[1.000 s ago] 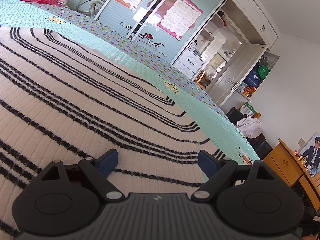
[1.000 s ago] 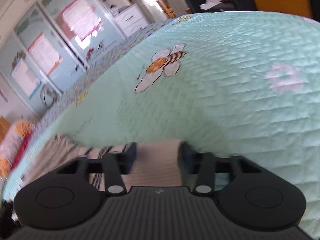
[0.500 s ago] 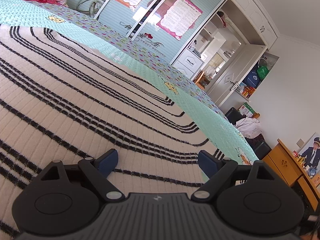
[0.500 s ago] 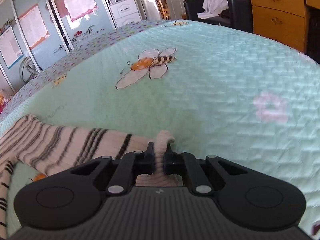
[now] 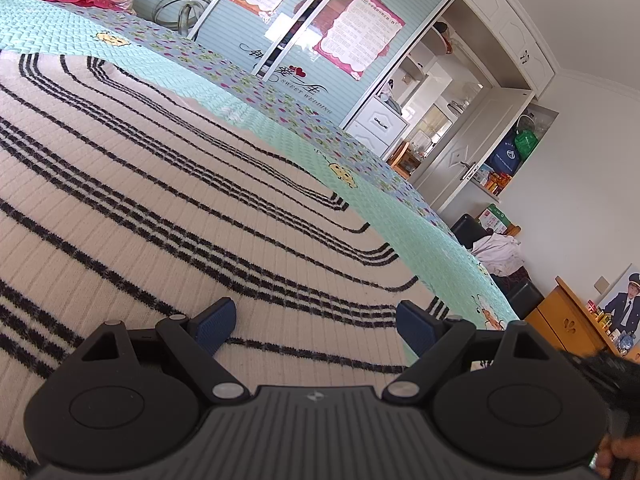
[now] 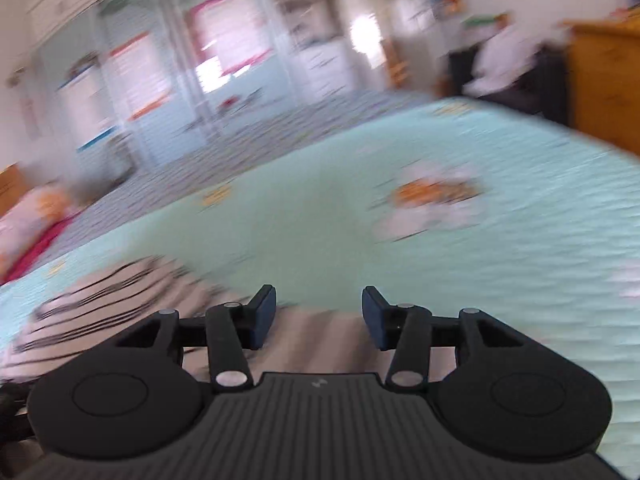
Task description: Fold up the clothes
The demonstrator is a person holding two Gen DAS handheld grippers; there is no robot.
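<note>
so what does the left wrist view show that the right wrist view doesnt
Only the left wrist view: the left gripper, fingers wide open over the striped sweater, plus a sharp wardrobe and a portrait. Only the right wrist view: the right gripper, its fingers just opened with nothing pinched between them, and a bee print, all blurred. Both: the sweater and the green bedspread.

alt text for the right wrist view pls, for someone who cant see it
Blurred by motion, the right gripper has just been opening, its blue pads apart with nothing pinched, above the cream, black-striped sweater lying on a mint-green quilted bedspread. Behind the bed stand pale blue wardrobe doors with posters.
</note>
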